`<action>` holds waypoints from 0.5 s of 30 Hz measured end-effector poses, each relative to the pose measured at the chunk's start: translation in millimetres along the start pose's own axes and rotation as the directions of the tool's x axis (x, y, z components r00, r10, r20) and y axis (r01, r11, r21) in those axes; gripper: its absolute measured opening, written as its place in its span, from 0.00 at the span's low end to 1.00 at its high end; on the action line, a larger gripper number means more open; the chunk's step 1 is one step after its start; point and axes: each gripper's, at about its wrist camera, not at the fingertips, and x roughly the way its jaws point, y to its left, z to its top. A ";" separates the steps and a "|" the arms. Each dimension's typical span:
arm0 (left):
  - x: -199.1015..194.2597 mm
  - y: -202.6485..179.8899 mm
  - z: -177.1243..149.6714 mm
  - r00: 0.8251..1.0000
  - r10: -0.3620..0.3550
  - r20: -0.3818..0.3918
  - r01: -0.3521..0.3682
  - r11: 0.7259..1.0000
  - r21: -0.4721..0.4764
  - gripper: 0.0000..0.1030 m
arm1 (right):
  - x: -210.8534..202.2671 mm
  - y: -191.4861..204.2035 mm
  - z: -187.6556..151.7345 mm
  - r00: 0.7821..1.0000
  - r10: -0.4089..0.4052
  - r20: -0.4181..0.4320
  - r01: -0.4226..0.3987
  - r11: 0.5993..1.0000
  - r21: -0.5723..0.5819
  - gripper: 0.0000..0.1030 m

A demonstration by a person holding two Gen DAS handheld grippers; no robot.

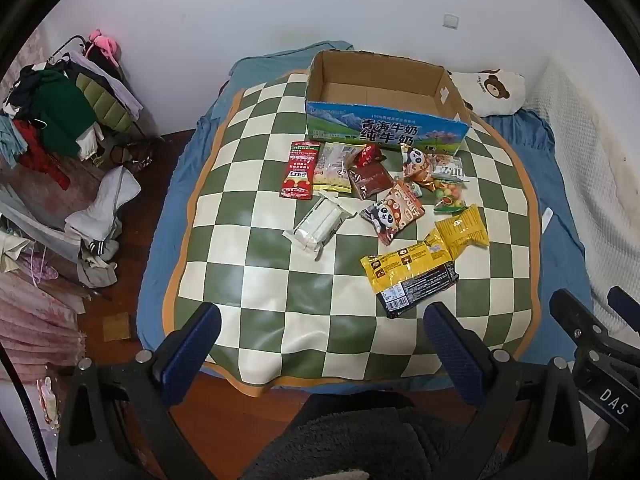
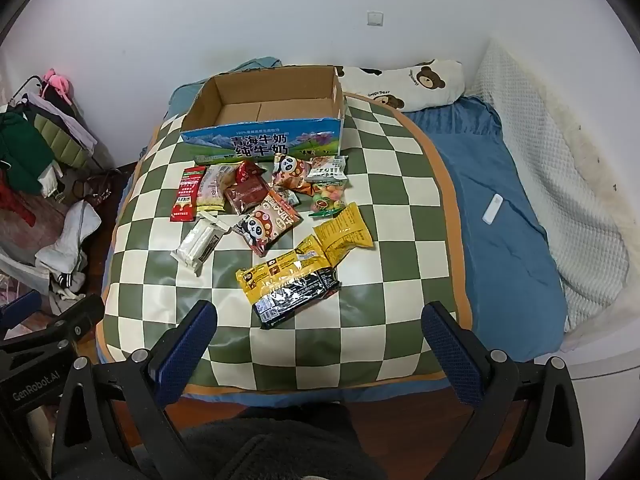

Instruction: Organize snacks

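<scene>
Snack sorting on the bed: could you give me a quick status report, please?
Both grippers, left and right, open, holding nothing. Snack packets loose on checkered mat; cardboard box empty. Nothing in the way.

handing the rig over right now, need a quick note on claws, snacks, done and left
Left claw: open, empty, hovering over the near edge of the checkered mat.
Right claw: open, empty, beside it.
Cardboard box: at the mat's far end, nothing visible inside.
Snack packets: all loose on the mat in front of the box; the yellow-black pack lies nearest.
Done: nothing packed.
Left: every packet.
</scene>
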 end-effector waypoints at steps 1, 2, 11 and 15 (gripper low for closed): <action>0.1 0.0 0.1 1.000 0.000 -0.003 0.000 1.000 0.000 1.00 | -0.6 -0.3 -0.3 1.000 0.006 0.004 -0.006 1.000 0.001 1.00; 0.2 0.0 0.1 1.000 0.000 -0.002 0.000 1.000 0.000 1.00 | -1.3 -0.6 -0.3 1.000 0.006 0.005 -0.006 1.000 0.001 1.00; 0.1 0.1 0.0 1.000 -0.005 0.000 0.005 1.000 -0.001 1.00 | -4.8 -0.8 0.2 1.000 0.000 0.010 0.000 1.000 -0.003 1.00; 1.2 0.0 -0.6 1.000 -0.003 -0.002 0.003 1.000 0.001 1.00 | -0.4 -0.7 -4.9 1.000 -0.001 0.009 0.001 1.000 -0.002 1.00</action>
